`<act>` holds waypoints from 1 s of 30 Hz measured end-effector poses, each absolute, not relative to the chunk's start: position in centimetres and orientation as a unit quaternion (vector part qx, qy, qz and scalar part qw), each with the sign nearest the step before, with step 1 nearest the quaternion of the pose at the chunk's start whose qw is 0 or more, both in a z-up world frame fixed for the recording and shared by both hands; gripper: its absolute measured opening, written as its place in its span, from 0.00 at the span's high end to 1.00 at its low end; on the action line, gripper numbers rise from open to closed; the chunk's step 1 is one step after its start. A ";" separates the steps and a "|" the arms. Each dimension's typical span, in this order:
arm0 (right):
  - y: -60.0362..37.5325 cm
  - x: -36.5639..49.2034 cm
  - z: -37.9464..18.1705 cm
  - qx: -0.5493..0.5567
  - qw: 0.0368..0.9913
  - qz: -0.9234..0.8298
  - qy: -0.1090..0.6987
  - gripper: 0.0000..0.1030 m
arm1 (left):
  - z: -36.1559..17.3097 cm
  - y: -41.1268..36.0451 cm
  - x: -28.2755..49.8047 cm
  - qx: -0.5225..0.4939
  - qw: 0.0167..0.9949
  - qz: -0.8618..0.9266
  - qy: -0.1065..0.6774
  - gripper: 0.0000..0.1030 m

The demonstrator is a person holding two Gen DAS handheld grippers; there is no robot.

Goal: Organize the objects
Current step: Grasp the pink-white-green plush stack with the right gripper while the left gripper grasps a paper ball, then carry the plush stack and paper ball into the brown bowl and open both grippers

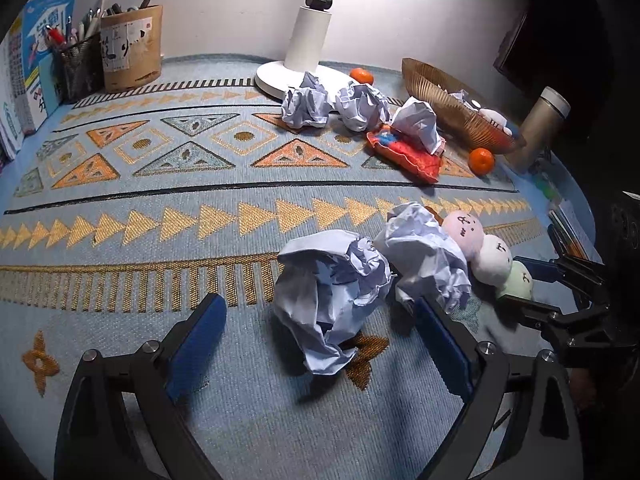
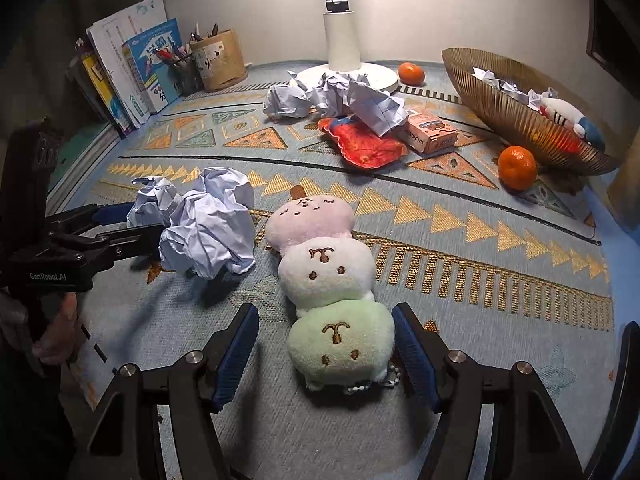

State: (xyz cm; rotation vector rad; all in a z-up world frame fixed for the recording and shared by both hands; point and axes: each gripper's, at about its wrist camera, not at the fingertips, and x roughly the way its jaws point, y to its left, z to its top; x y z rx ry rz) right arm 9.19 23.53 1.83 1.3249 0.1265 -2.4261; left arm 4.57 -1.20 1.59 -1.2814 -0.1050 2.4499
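A crumpled white paper ball (image 1: 332, 296) lies on the patterned mat between the fingers of my open left gripper (image 1: 320, 340); a second paper ball (image 1: 424, 252) lies just right of it. In the right wrist view, a three-ball plush toy (image 2: 324, 272) in pink, white and green lies flat. My open right gripper (image 2: 326, 356) straddles its green end without closing on it. The left gripper (image 2: 120, 224) shows there beside the two paper balls (image 2: 212, 232). The right gripper (image 1: 560, 288) shows at the right of the left wrist view.
A gold wire basket (image 2: 520, 116) at the back right holds paper and a plush. Two tangerines (image 2: 517, 168), a red pouch (image 2: 364, 146), a small box (image 2: 432, 132), more paper balls (image 2: 332, 94), a lamp base (image 2: 344, 68), pen holders (image 2: 218, 60) and books (image 2: 132, 64) stand behind.
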 end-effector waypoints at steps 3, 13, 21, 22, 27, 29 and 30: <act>23.2 8.9 1.6 0.470 0.185 -0.862 0.053 0.35 | 1.6 -1.0 4.1 -0.454 0.188 0.870 -0.042 0.10; 23.7 8.7 1.6 0.459 0.186 -0.867 0.045 0.56 | 2.0 -1.7 4.4 -0.444 0.180 0.876 -0.051 0.50; 26.7 8.7 5.6 0.429 0.181 -0.885 -0.018 0.57 | 5.6 -1.3 3.7 -0.417 0.190 0.887 -0.058 0.50; 27.5 8.6 6.5 0.422 0.177 -0.889 -0.027 0.57 | 6.5 -0.7 3.4 -0.411 0.195 0.889 -0.052 0.50; 32.8 6.8 11.3 0.378 0.139 -0.910 -0.096 0.57 | 11.0 3.4 0.2 -0.385 0.216 0.897 -0.025 0.50; 35.3 5.3 12.8 0.368 0.108 -0.914 -0.131 0.56 | 12.6 5.4 -1.6 -0.377 0.237 0.895 -0.023 0.50; 36.5 4.4 13.4 0.364 0.090 -0.915 -0.147 0.56 | 13.4 6.7 -2.4 -0.370 0.246 0.895 -0.016 0.50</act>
